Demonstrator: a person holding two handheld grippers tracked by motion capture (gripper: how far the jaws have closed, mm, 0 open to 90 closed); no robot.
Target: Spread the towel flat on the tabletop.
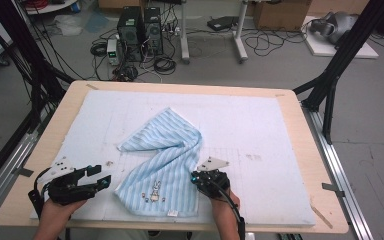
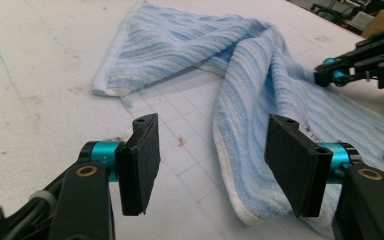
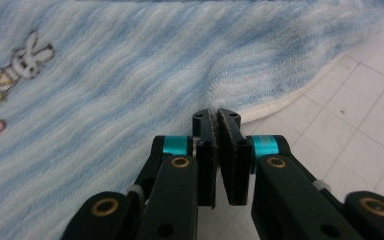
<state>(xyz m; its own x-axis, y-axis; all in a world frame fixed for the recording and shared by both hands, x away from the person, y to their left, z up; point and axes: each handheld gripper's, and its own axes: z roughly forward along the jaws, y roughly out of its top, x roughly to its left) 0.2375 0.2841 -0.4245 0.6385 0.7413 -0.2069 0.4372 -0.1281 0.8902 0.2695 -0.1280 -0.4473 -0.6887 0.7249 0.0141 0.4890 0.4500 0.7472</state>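
Right gripper view: closed right gripper (image 3: 219, 117) hides towel (image 3: 130, 75) edge

The left gripper (image 2: 212, 165) hangs low over the white gridded worktop (image 2: 40, 75), jaws wide apart. Beyond lies a crumpled blue striped towel (image 2: 260, 70), its white hem between the jaws. The right gripper (image 2: 325, 75) touches the towel's far edge.

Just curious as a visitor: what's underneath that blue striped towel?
The blue striped towel lies on a white gridded mat, itself on the wooden table. Whatever might lie beneath the towel's folds is covered and cannot be seen.
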